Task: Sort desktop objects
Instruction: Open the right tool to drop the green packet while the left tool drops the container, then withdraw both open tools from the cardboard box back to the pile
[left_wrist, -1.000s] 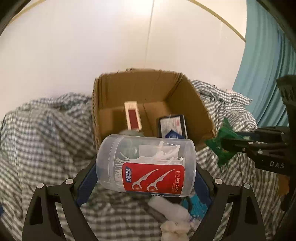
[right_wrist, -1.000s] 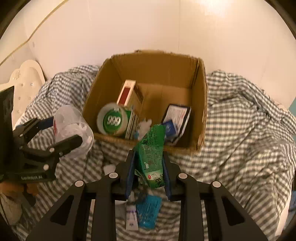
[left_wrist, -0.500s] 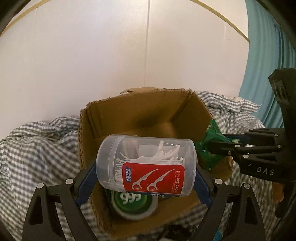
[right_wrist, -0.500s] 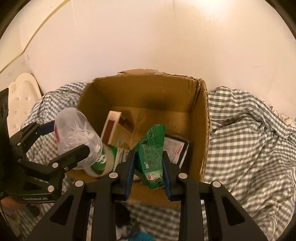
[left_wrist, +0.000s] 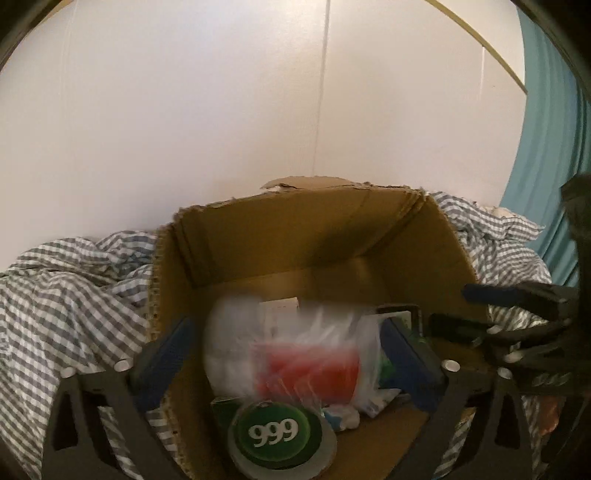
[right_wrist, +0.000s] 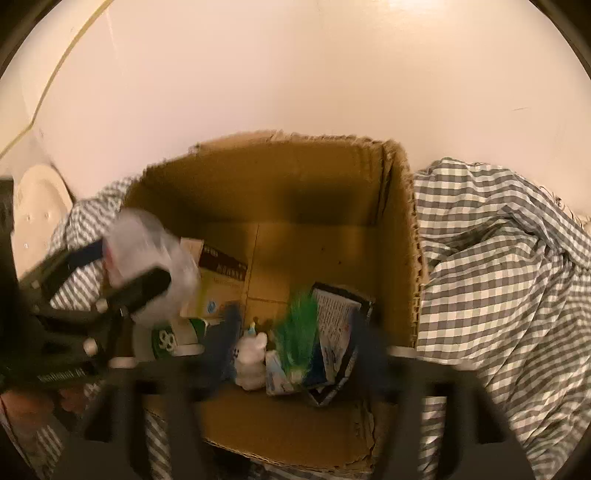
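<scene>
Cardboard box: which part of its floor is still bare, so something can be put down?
Inside the brown cardboard box, the bare floor lies along the back wall, behind the dark printed packet. The front is crowded: the round green "999" container, green foil sachet and small white figure.

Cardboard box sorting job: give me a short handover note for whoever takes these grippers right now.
Left gripper: jaws look parted, with the blurred floss-pick jar between them over the cardboard box.
Right gripper: open, with the green packet loose between its fingers, inside the box.
Already boxed: 999 tin, dark pouch.
Left to do: confirm both items land, then check the checked cloth for more.
</scene>
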